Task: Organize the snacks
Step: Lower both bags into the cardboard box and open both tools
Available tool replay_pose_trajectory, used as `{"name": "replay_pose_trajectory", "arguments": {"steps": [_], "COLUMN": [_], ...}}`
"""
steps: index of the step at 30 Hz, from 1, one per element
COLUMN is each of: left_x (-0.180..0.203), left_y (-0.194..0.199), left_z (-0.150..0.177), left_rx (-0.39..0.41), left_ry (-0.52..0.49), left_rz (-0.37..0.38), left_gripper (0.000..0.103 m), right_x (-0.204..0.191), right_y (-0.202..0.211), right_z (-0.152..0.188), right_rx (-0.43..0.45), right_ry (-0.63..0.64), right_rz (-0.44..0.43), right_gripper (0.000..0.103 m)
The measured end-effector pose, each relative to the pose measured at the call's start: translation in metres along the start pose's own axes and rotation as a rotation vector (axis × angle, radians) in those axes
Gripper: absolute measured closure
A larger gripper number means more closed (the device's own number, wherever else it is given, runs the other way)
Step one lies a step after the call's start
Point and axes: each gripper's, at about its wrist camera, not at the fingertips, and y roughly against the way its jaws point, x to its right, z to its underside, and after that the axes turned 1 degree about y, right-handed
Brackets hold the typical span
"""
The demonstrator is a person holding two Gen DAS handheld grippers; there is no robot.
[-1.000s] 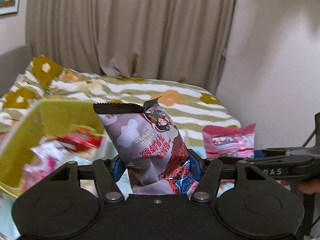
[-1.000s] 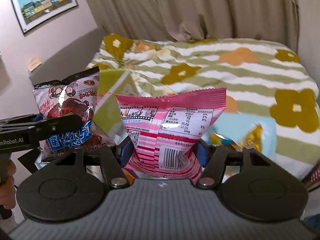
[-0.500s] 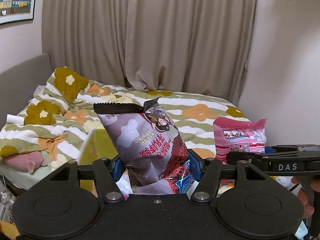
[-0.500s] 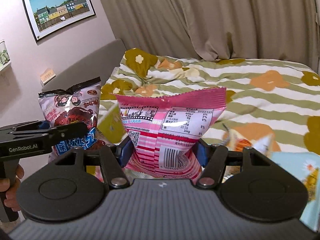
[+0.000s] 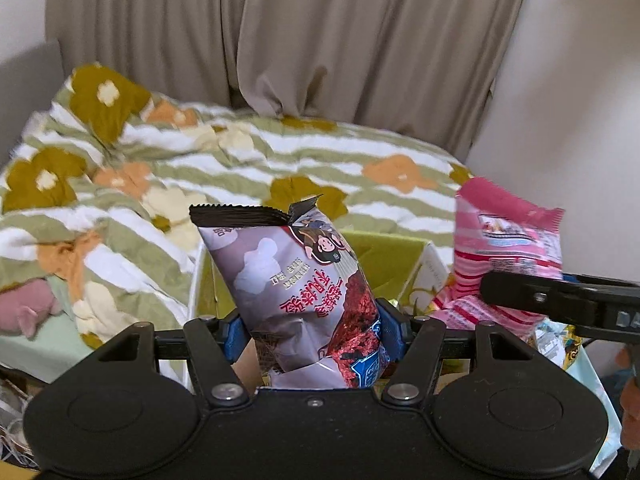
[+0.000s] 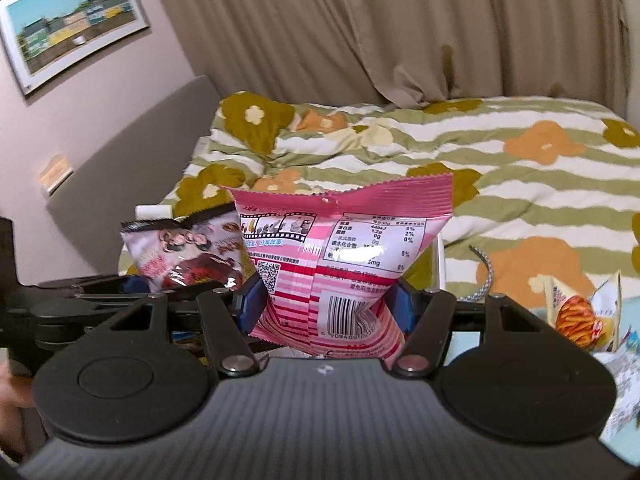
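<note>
Standing upright between the blue pads, the grey-purple snack bag (image 5: pixel 304 292) was clamped low on its body by the left gripper (image 5: pixel 312 330), its long axis running toward twelve o'clock and its black crimped seal topmost. At three o'clock of it the pink striped snack bag (image 6: pixel 340 264) stood equally upright, pinched near its bottom edge by the right gripper (image 6: pixel 326 308), serrated seal at twelve, barcode at six. An olive-lined open box (image 5: pixel 396 256) lay just behind the grey-purple bag. More snack packets (image 6: pixel 580 316) lay at three o'clock in the right wrist view, before the flowered striped blanket (image 6: pixel 480 152).
</note>
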Motion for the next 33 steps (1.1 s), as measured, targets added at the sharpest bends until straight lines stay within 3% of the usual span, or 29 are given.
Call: {"name": "replay_pose_trajectory", "arguments": {"steps": [2, 5, 6, 13, 29, 31, 32, 33], "left_x": [-0.008, -0.012, -0.013, -0.011, -0.003, -0.003, -0.003, -0.002], "left_y": [-0.014, -0.023, -0.023, -0.010, 0.017, 0.016, 0.015, 0.014], "left_z": [-0.002, -0.003, -0.003, 0.001, 0.006, 0.007, 0.008, 0.009], "left_rx": [-0.025, -0.038, -0.028, -0.004, 0.077, 0.075, 0.074, 0.071], "left_ry": [0.012, 0.027, 0.029, 0.002, -0.016, -0.012, -0.011, -0.010], "left_rz": [0.019, 0.017, 0.007, -0.049, -0.176, -0.187, -0.190, -0.194], "left_gripper": [0.032, 0.003, 0.001, 0.001, 0.001, 0.001, 0.001, 0.001], "right_x": [-0.003, -0.002, -0.001, 0.007, 0.002, 0.003, 0.004, 0.005], "right_y": [-0.008, -0.017, -0.021, -0.034, -0.066, -0.073, -0.077, -0.079], "right_z": [0.000, 0.000, 0.001, 0.003, -0.017, -0.017, -0.017, -0.016], "right_rx": [-0.007, -0.024, -0.031, -0.053, -0.081, -0.092, -0.095, -0.096], "right_ry": [-0.018, -0.040, -0.048, -0.074, -0.032, -0.036, -0.043, -0.052], "right_rz": [0.025, 0.057, 0.065, 0.088, 0.029, 0.023, 0.021, 0.012], "right_gripper": [0.025, 0.025, 0.025, 0.025, 0.024, 0.020, 0.015, 0.003]}}
